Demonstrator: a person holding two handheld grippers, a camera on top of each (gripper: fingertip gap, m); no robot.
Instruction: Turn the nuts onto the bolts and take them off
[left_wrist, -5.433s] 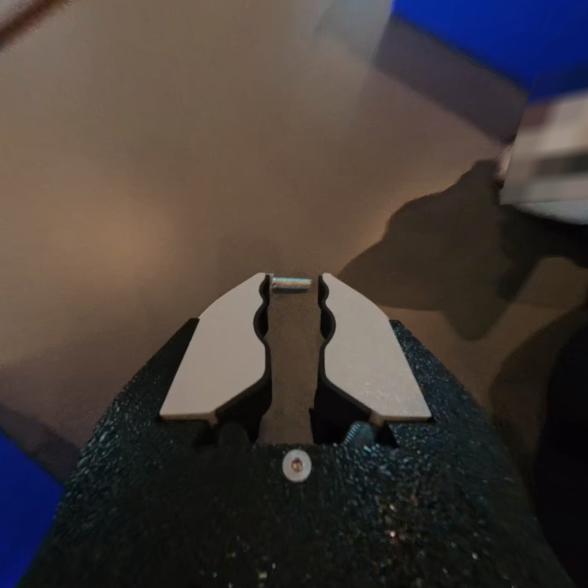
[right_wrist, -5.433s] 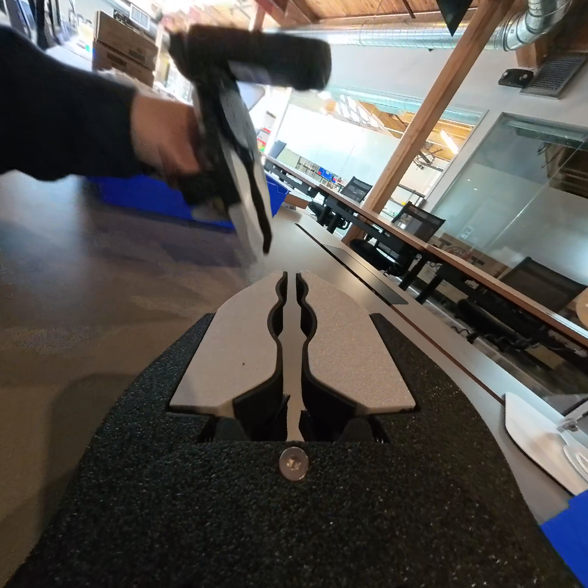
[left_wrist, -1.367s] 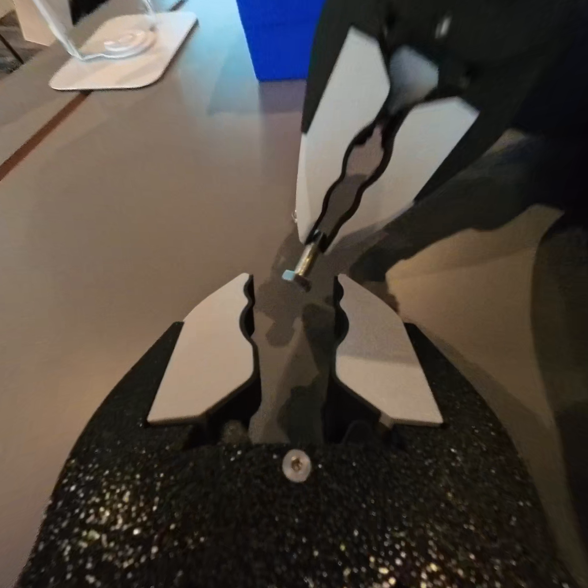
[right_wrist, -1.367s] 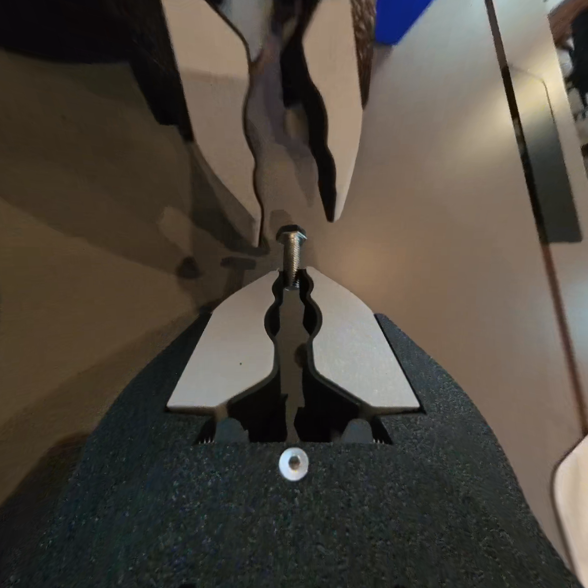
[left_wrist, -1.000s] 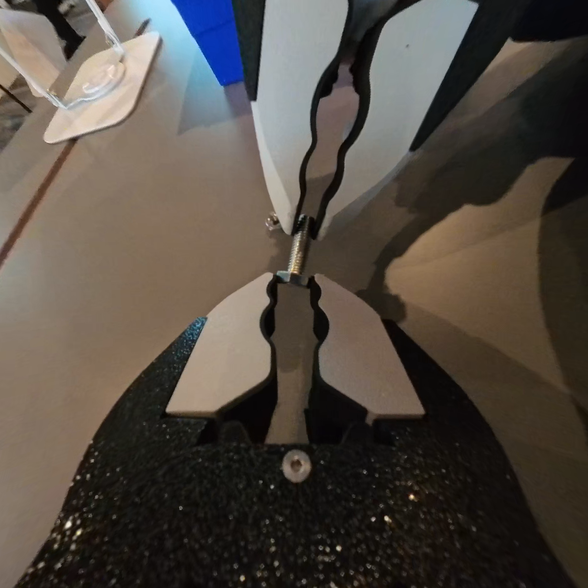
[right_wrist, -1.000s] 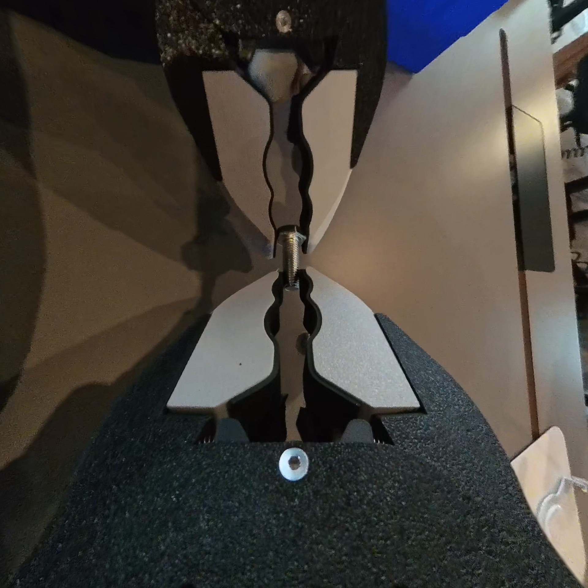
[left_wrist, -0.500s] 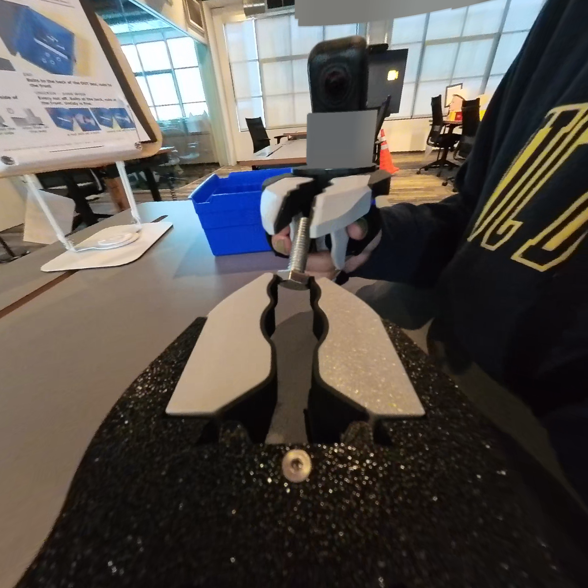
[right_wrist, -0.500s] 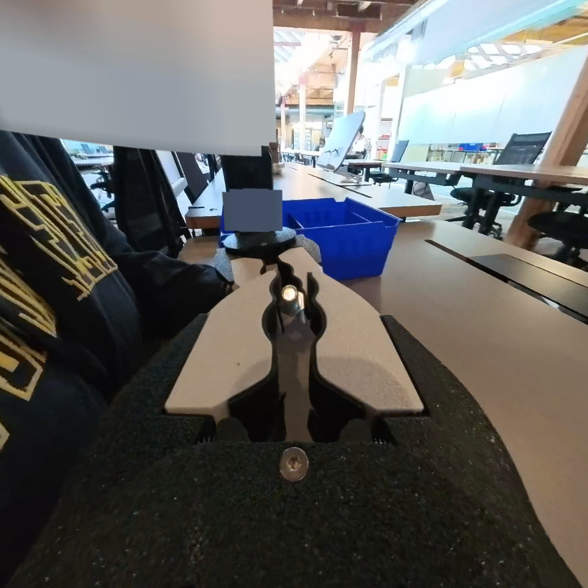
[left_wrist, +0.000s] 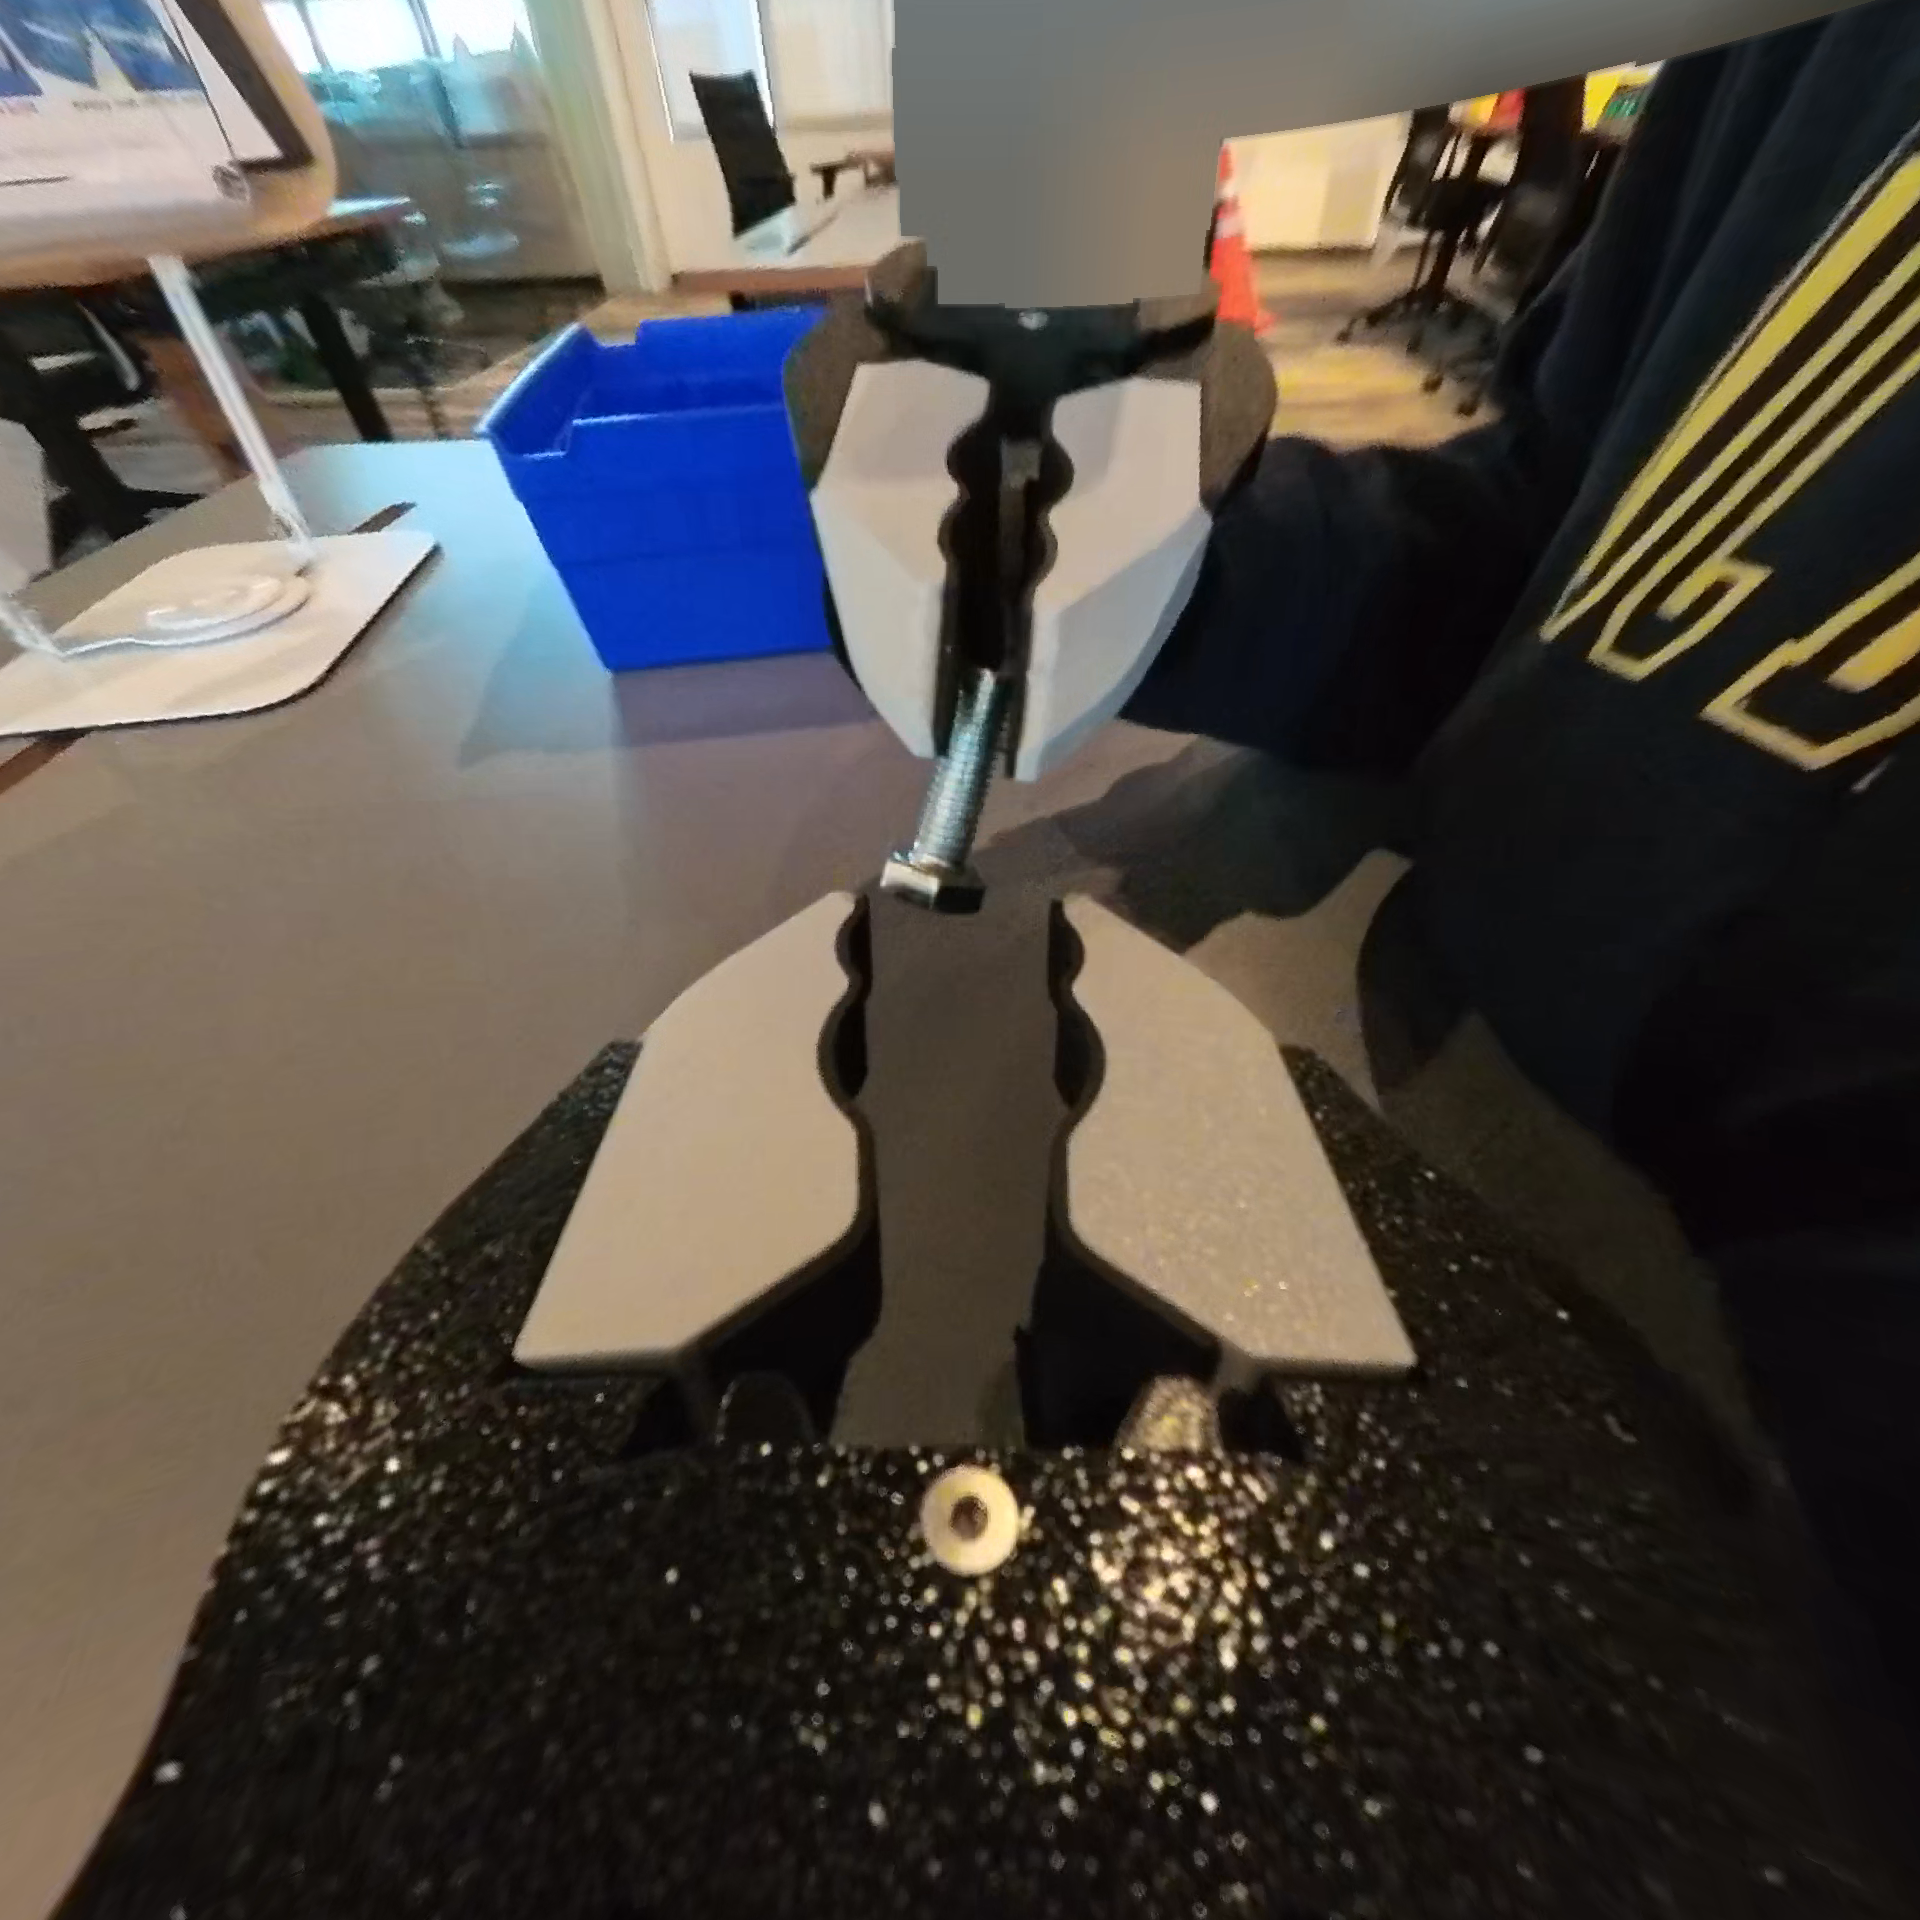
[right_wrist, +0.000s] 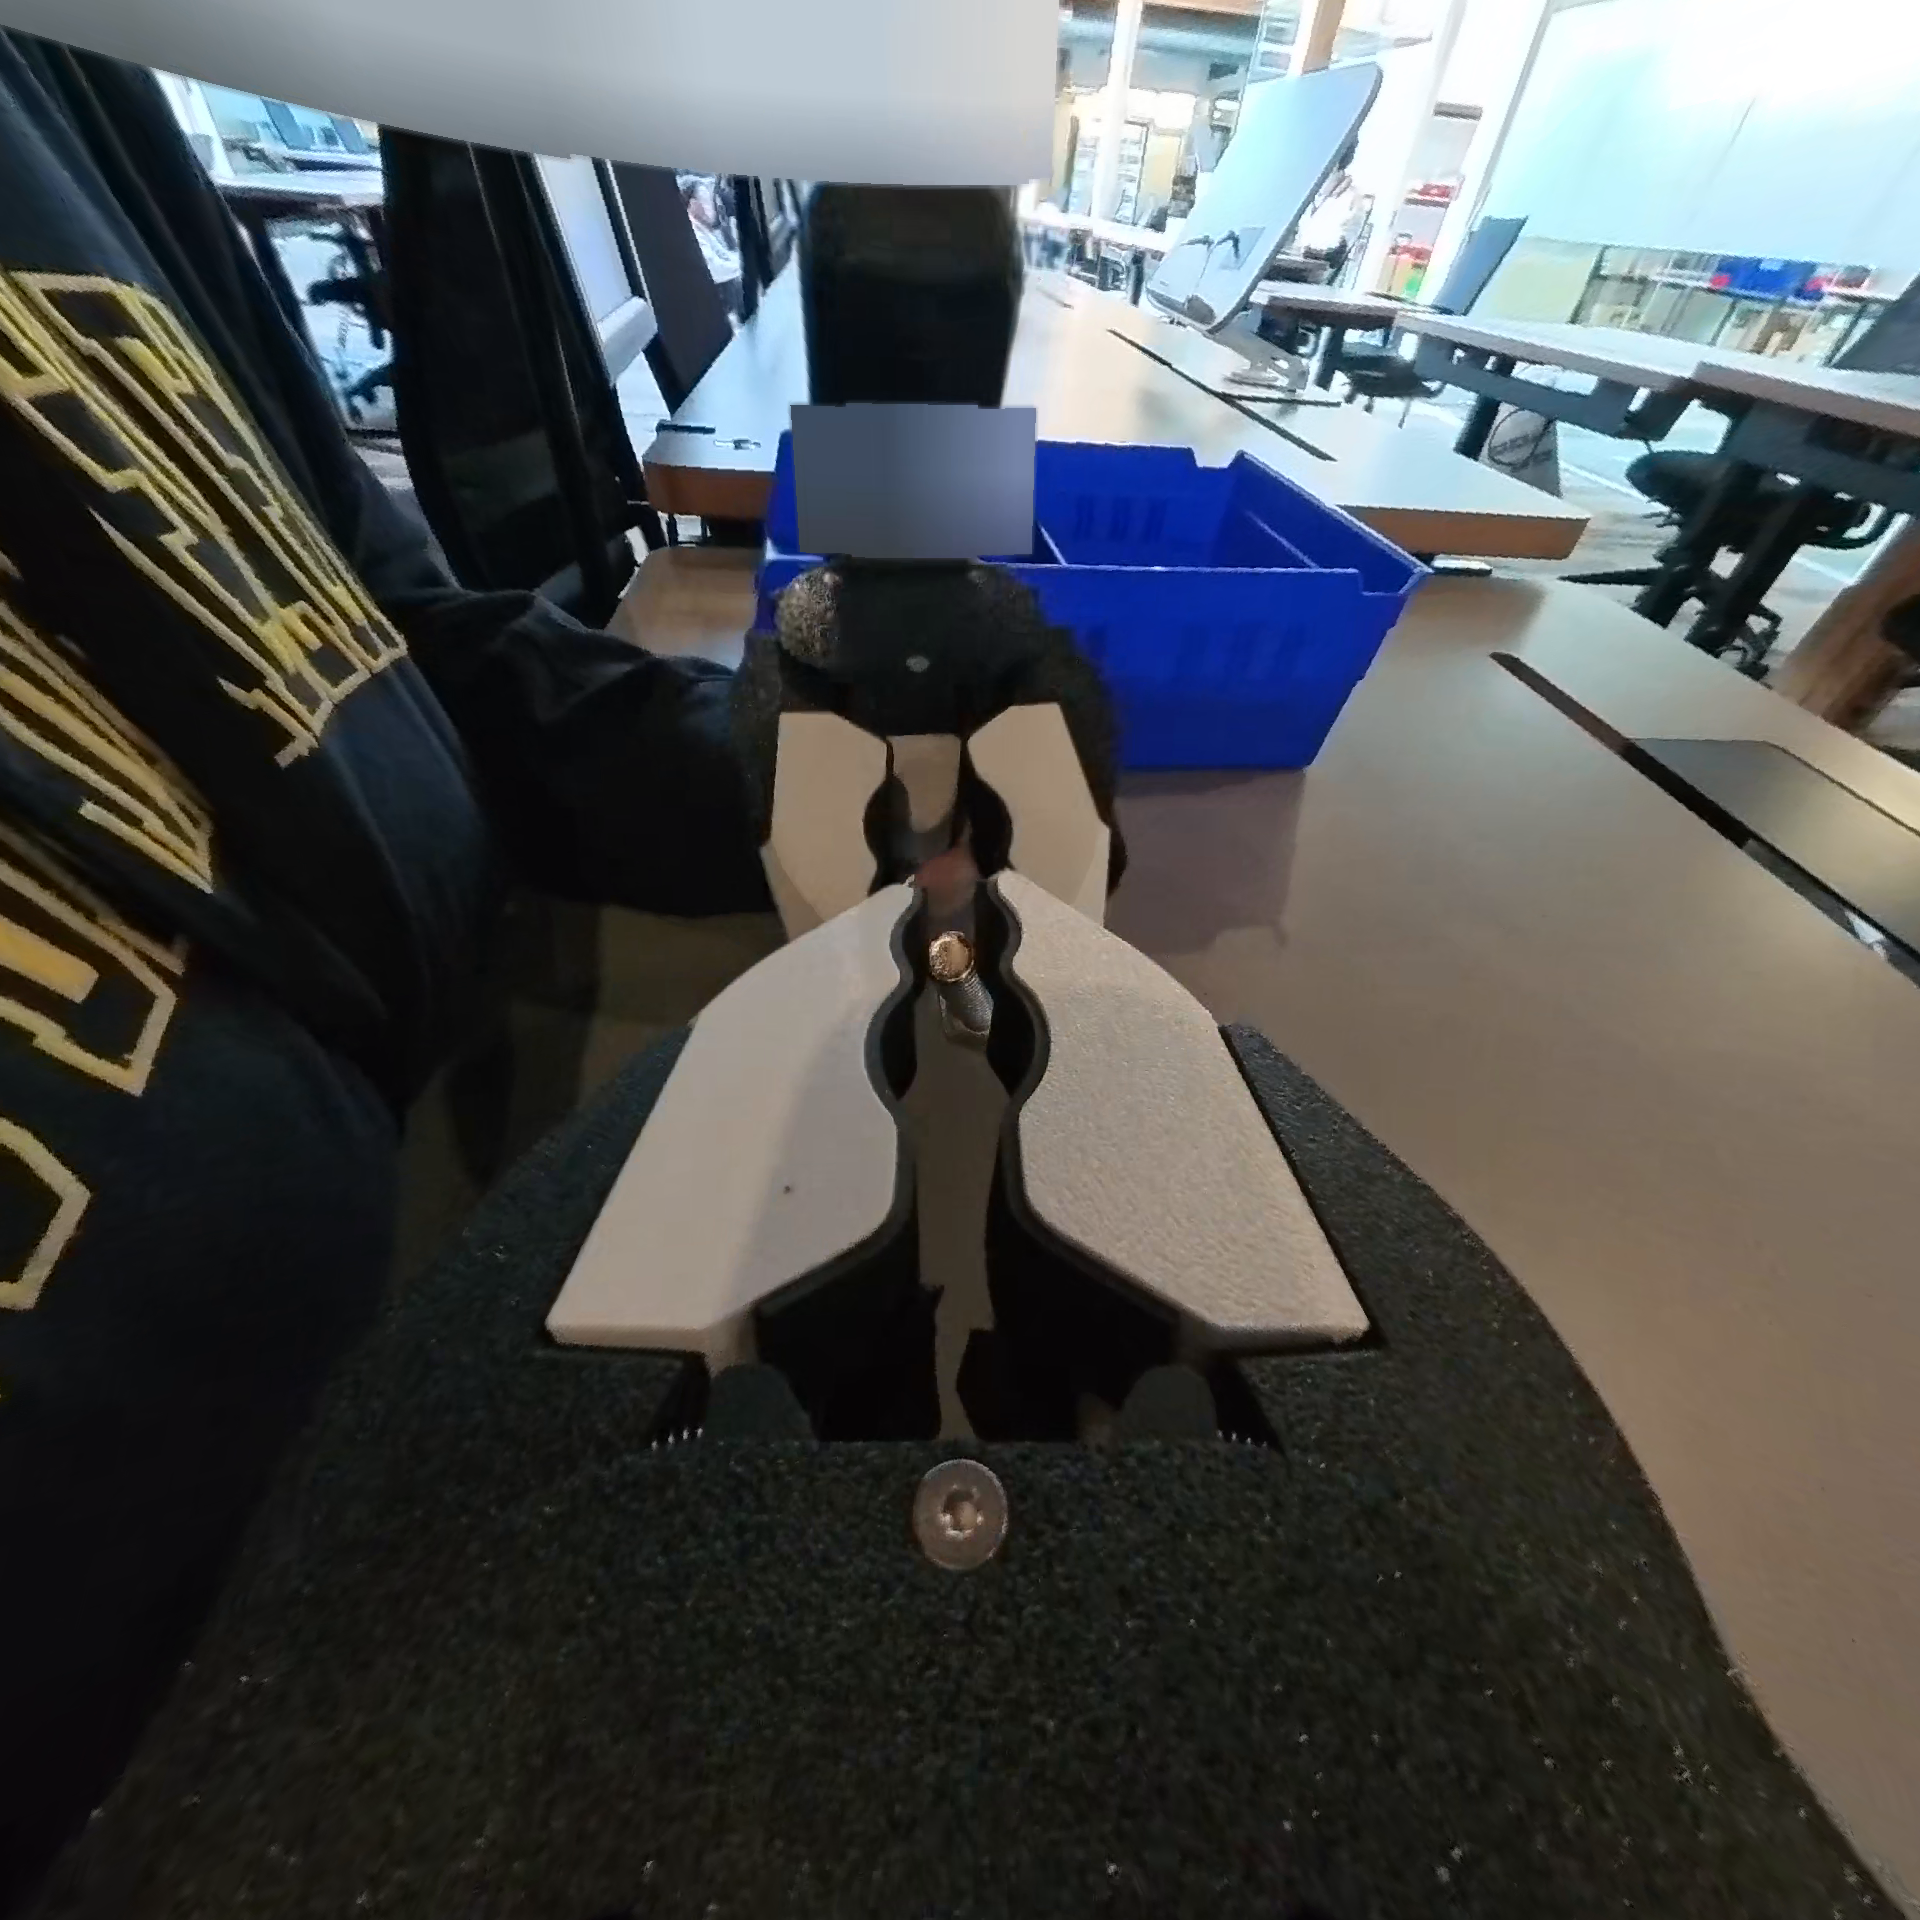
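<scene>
1. The right gripper (left_wrist: 977, 727) faces the left wrist camera above the table (left_wrist: 312, 935), its pale fingers closed on the threaded shank of a bolt (left_wrist: 951, 795).
2. The bolt slants down and a little left out of those fingertips, and its hex head (left_wrist: 932, 891) hangs free in front of the left gripper (left_wrist: 956, 914).
3. The left gripper's jaws stand apart, with a wide dark gap between them; the bolt head sits just past the fingertips, nearer the left one, and neither finger touches it.
4. In the right wrist view the bolt's end (right_wrist: 951, 956) shows between the right gripper's (right_wrist: 951, 899) fingertips, which pinch it, with the shank slanting back into the gap.
5. Beyond it in that view the left gripper (right_wrist: 935, 821) faces the camera, close to the right fingertips.
6. A blue bin (left_wrist: 675, 520) stands on the table behind the grippers, and a clear sign stand on a white base (left_wrist: 208, 613) sits far left.
7. A person in a dark sweatshirt with yellow lettering (left_wrist: 1662, 623) fills the right side of the left view.
8. No nut can be made out in either view.
</scene>
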